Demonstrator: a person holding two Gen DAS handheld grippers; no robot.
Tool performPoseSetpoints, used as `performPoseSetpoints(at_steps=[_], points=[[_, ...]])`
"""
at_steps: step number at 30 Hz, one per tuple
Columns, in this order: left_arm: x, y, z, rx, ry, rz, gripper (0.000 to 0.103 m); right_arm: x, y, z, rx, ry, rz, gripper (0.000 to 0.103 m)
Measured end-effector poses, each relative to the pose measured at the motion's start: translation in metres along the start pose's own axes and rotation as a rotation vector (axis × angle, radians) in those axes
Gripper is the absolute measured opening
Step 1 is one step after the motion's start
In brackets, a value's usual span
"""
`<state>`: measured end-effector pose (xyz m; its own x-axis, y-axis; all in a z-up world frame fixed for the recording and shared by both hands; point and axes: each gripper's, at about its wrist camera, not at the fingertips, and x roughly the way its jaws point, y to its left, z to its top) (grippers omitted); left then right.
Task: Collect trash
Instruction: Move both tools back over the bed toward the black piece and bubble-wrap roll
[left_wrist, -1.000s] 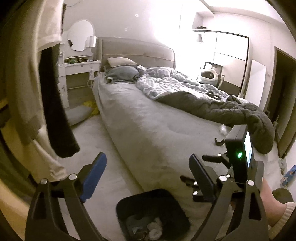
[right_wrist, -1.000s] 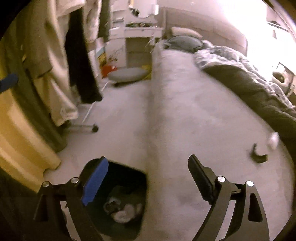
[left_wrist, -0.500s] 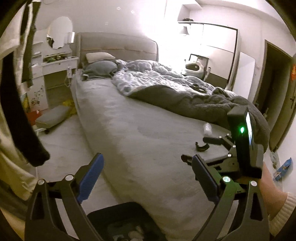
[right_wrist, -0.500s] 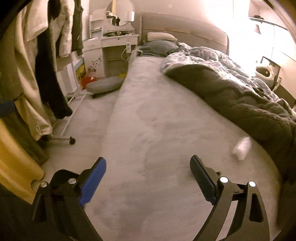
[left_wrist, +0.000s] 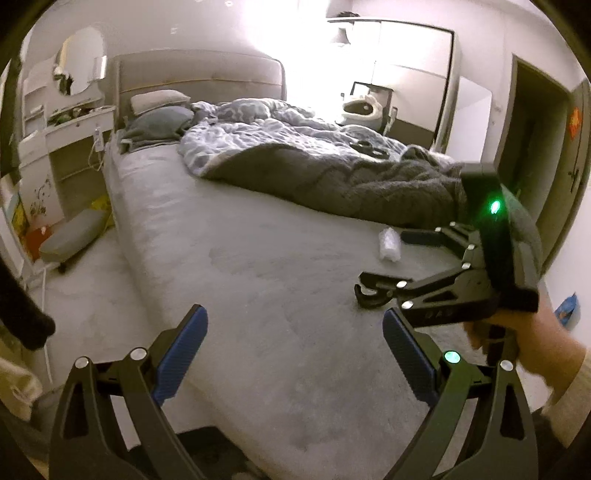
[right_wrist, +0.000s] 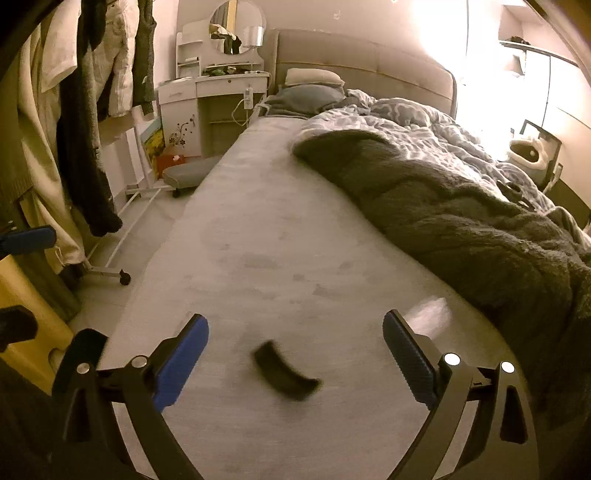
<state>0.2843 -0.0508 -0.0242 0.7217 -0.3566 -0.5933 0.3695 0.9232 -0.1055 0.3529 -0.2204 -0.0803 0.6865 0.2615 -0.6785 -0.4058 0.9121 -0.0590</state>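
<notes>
A bedroom scene, seen from two hand-held grippers above a grey bed (left_wrist: 229, 236). Both tools had their jaws spread wide with nothing between them; the right gripper's (right_wrist: 295, 362) jaws had just been opening further, and the left gripper's (left_wrist: 293, 354) too a moment before.

Two bits of trash lay on the bare sheet near the foot edge of the bed. A dark curved scrap (right_wrist: 284, 371) sat almost centred between the right gripper's pads, just ahead of them and not touched. A small crumpled white wad (left_wrist: 390, 244) lay further in, close to the edge of the rumpled dark blanket (left_wrist: 332, 184). In the left view the right gripper, held in a person's hand (left_wrist: 532, 339), reached over the scrap.

The step in hand looked like the pick-up of the dark scrap. To do it well, the right gripper would likely need to come down until both pads straddled the scrap's narrow width, then close gently so as not to pinch the sheet. The scrap looked thin and flat, so a shallow angle could slide over it. A dark bin's rim (left_wrist: 199, 439) showed at the bed's near edge, by the left gripper.
</notes>
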Motion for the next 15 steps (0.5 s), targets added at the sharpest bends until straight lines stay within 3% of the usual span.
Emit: performPoseSetpoints(at_steps=[15], points=[[0.084, -0.050, 0.007, 0.031, 0.095, -0.089, 0.097, 0.014, -0.090, -0.016, 0.020, 0.010, 0.031, 0.098]])
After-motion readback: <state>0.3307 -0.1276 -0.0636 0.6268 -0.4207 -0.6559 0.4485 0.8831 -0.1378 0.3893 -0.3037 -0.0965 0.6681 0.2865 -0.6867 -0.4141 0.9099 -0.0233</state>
